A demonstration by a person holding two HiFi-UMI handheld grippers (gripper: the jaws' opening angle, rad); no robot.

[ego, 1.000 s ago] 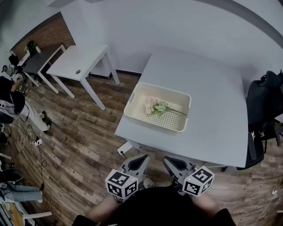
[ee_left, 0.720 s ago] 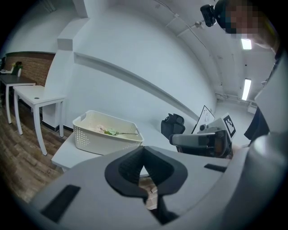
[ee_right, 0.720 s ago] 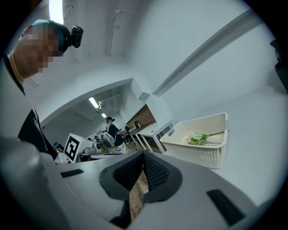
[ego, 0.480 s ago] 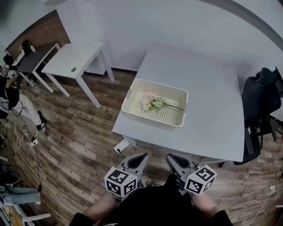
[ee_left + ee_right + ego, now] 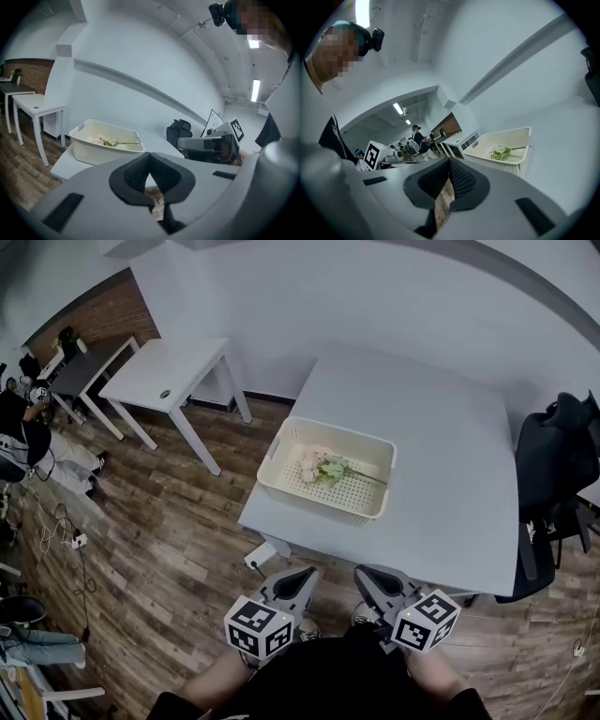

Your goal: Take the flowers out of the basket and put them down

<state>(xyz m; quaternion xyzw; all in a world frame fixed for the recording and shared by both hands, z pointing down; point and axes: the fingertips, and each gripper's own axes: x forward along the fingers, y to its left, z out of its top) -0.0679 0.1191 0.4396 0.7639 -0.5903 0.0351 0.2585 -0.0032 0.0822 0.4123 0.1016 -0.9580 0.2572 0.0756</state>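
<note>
Head view: flowers point(image 5: 323, 471) lie flat on the perforated bottom of the cream basket point(image 5: 277, 448), which sits near the front left corner of the grey table point(image 5: 450, 474). Both grippers hang over the wooden floor point(image 5: 169, 549), short of the table edge and well apart from the basket, with the flowers ahead of the jaws.

- Left gripper point(image 5: 302, 574): jaws together, nothing between.
- Right gripper point(image 5: 367, 574): jaws also closed, empty.
- Long axis of flowers: side to side across the basket. Pale pink blooms at left, green leaves in the middle, thin stem trailing right.
- Blooms are on the left gripper's side, stem end on the right's. Neither is clearly nearer.

Judgement: the coming move needs a reach forward over the basket's near wall, with the jaws opened first.
</note>
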